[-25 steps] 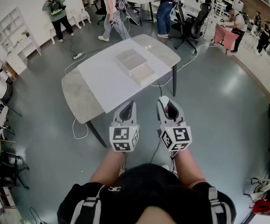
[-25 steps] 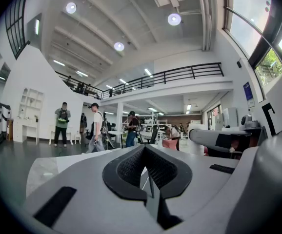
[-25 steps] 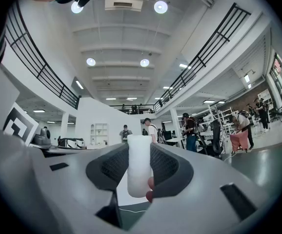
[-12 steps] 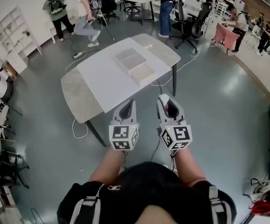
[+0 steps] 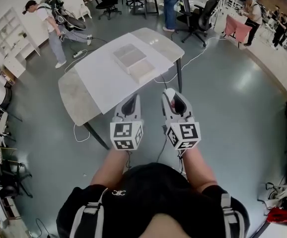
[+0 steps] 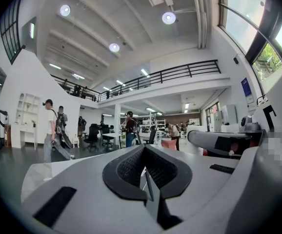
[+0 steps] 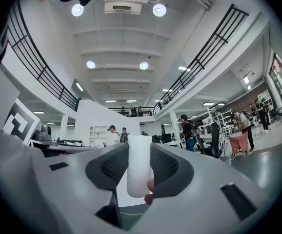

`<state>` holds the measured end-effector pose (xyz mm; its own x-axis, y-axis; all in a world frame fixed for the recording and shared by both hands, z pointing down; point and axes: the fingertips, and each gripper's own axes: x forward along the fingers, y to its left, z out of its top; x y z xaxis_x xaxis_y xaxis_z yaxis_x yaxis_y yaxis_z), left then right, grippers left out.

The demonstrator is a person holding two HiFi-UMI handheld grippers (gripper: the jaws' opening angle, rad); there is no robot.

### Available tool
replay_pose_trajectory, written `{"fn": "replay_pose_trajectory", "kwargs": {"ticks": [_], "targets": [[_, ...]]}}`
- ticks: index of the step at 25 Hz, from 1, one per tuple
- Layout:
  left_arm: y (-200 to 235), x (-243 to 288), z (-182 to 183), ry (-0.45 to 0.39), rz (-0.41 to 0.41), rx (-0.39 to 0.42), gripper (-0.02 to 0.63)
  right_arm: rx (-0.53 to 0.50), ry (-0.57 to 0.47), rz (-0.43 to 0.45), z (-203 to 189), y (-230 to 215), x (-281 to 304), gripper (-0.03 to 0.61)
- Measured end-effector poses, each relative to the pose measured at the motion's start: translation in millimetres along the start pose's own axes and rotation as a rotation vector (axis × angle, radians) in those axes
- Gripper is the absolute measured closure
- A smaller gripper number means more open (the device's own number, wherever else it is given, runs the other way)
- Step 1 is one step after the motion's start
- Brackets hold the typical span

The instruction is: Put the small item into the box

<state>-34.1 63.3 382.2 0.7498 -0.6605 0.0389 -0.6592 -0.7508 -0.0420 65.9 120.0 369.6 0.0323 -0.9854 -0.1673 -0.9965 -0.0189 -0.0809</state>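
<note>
tools (image 5: 132,99) (image 5: 172,95): 2 | small item (image 7: 140,165): 1 | boxes (image 5: 129,55) (image 5: 144,71): 2 | table (image 5: 76,98): 1

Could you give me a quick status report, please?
Left gripper shut, empty. Right gripper shut on white item. Box on table ahead; nothing in between.

White small item (image 7: 140,165), grey right tool (image 5: 171,96), black-and-white square markers (image 5: 183,133), mottled grey table (image 5: 75,101), pale box (image 5: 133,63)
</note>
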Motion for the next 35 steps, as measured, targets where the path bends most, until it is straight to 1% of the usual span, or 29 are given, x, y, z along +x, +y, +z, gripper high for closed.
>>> {"fn": "replay_pose_trajectory", "kwargs": {"ticks": [9, 13, 16, 22, 29, 35], "targets": [[-72, 33, 5, -0.008, 0.016, 0.031, 0.609, 0.013, 0.0, 0.022, 3, -68, -33, 0.459], [-96, 43, 4, -0.003, 0.017, 0.023, 0.609, 0.018, 0.016, 0.025, -2, -92, -43, 0.459], [-104, 56, -2, 0.01, 0.004, 0.016, 0.609, 0.025, 0.022, 0.02, -6, -105, -43, 0.459], [-100, 84, -9, -0.006, -0.02, 0.0, 0.609, 0.011, 0.026, 0.007, -19, -120, -25, 0.459], [-65, 121, -16, 0.001, -0.03, -0.021, 0.609, 0.002, 0.049, 0.021, -35, -117, 22, 0.459], [-23, 148, -25, 0.007, -0.018, -0.037, 0.609, -0.023, 0.053, 0.034, -46, -107, 69, 0.459]]}}
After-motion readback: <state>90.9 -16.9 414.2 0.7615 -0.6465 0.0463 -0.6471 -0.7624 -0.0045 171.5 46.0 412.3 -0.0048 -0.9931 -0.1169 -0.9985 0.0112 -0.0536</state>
